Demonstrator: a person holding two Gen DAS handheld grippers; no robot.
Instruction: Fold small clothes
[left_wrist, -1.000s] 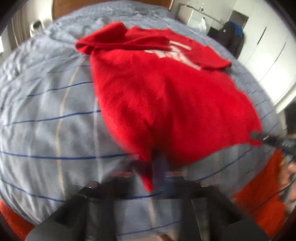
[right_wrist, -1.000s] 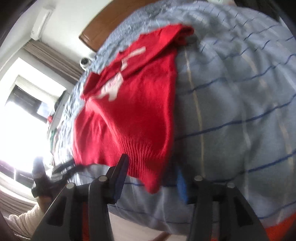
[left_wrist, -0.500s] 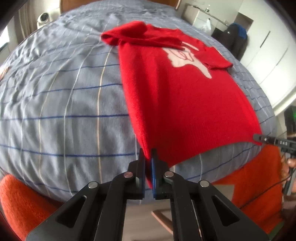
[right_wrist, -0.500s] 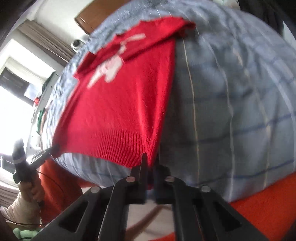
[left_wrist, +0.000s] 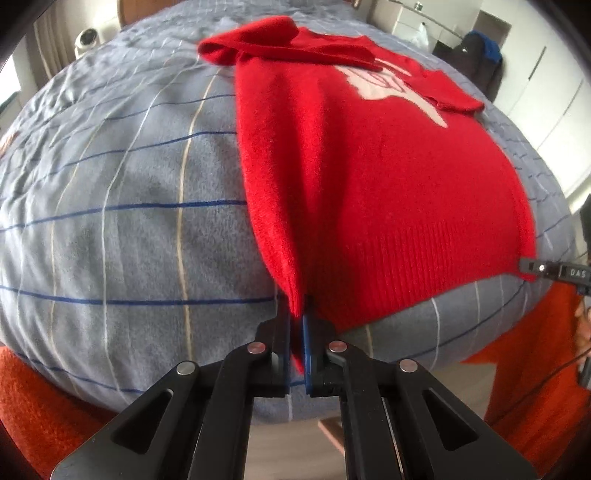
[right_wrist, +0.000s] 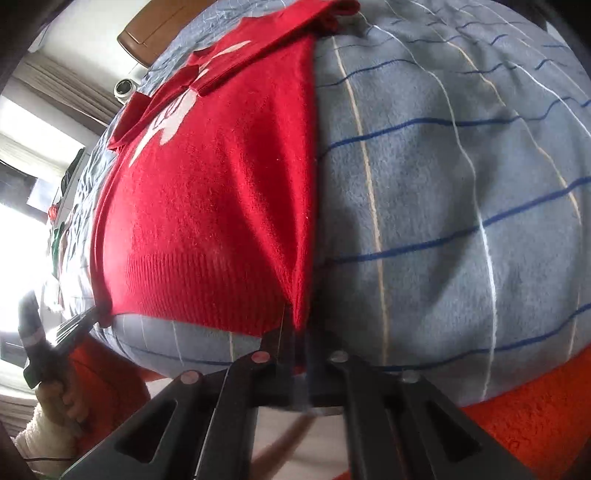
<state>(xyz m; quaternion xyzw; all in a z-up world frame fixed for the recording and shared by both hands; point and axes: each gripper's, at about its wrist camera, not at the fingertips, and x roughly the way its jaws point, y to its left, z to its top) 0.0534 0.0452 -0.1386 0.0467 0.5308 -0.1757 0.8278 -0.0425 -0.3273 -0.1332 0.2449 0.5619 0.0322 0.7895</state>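
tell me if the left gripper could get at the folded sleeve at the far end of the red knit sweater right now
Probably not: the left gripper is shut on a hem corner of the red knit sweater, and the folded sleeve lies across the blue checked bedcover beyond the sweater's whole length.

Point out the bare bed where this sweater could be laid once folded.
Bare blanket lies left of the red sweater, and more on its right. The middle is covered, sleeves bunched at the far end; both grippers crowd the near hem.

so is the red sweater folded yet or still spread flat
Partly folded. The red sweater has its sleeves laid across the chest, but the body lies spread on the bed, with the left gripper and right gripper pinching its hem corners.
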